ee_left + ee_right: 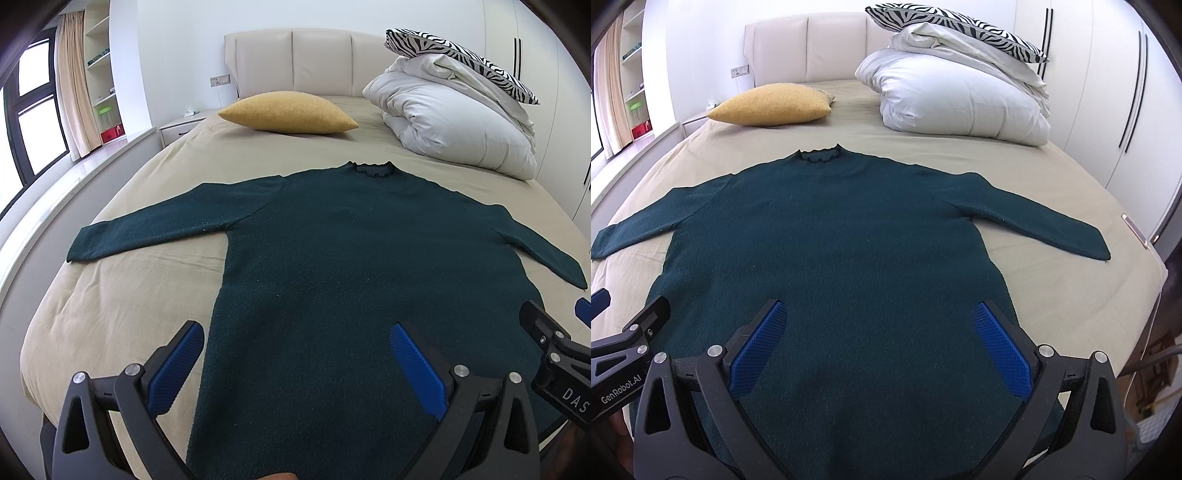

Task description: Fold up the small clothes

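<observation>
A dark green long-sleeved sweater point(332, 258) lies flat on the beige bed sheet point(122, 306), collar far, both sleeves spread out to the sides. It also shows in the right wrist view point(831, 240). My left gripper point(295, 332) is open above the sweater's lower left part, holding nothing. My right gripper point(879, 314) is open above the lower right part, holding nothing. The right gripper also shows at the right edge of the left wrist view point(554, 332). The left gripper shows at the left edge of the right wrist view point(628, 332).
A yellow cushion point(288, 112) lies at the head of the bed. A folded white duvet point(454, 125) with a zebra-striped pillow point(461, 55) on top is at the far right. A window ledge point(55, 206) runs along the left; wardrobe doors point(1108, 92) stand at right.
</observation>
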Tool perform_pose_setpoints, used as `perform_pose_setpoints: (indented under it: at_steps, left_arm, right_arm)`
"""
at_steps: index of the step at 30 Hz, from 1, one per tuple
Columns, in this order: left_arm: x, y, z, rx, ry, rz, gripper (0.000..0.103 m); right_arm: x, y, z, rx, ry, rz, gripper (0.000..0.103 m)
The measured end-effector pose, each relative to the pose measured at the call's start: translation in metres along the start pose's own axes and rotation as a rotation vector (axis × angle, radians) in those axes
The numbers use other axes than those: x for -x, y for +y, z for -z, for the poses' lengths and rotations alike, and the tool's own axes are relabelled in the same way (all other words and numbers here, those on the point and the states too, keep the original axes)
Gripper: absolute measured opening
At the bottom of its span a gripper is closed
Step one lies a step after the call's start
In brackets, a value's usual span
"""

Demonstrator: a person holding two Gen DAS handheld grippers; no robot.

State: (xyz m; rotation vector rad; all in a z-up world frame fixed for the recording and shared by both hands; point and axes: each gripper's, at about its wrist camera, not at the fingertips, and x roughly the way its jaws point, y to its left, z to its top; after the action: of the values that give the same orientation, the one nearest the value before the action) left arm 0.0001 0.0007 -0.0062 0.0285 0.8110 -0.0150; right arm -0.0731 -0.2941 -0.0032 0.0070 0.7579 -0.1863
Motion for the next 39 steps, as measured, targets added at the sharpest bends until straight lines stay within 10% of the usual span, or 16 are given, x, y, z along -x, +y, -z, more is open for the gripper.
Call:
perform_pose_setpoints:
  at_steps: [39]
  left_arm:
    - [0.0000,0.0000,-0.0002,0.000,0.001,0.000,0.103]
  right_arm:
    - [-0.0023,-0.0003,0.0047,-0.005,0.016,-0.007,0.103]
